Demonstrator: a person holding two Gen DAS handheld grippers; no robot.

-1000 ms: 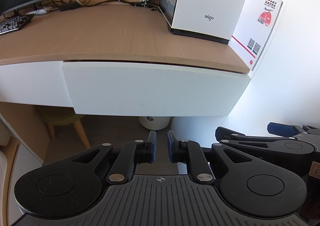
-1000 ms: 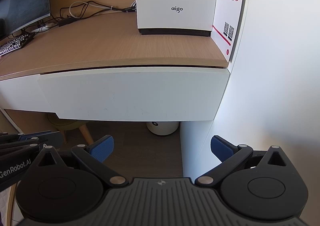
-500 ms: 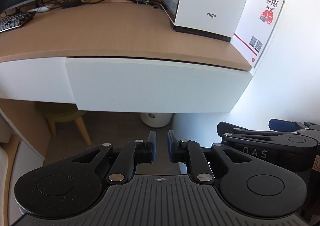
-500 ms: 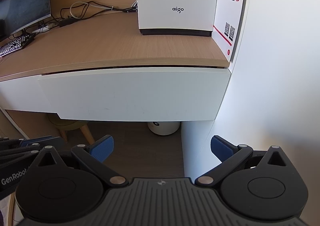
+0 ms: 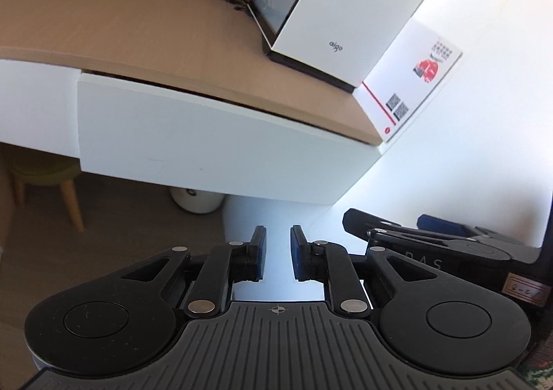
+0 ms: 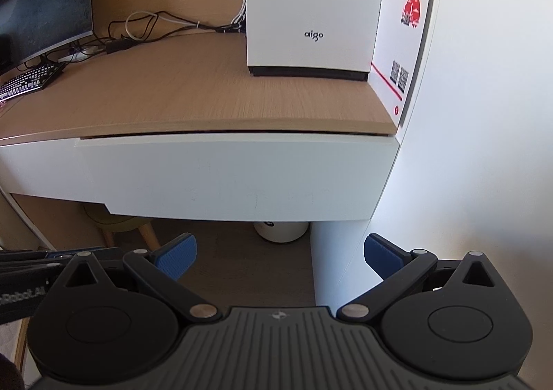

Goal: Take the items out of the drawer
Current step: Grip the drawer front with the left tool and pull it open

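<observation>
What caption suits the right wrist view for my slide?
Open right gripper faces the closed white drawer under a wooden desk with a white aigo box.

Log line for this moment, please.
white desk drawer: closed | left gripper: shut, empty | right gripper: open, empty | items: none out

Left gripper (image 5: 278, 253) jaws nearly closed; right gripper (image 6: 280, 257) spread wide.

White aigo box (image 6: 312, 6) on desk (image 6: 179, 92), keyboard (image 6: 29, 80), cables (image 6: 152, 25)
</observation>
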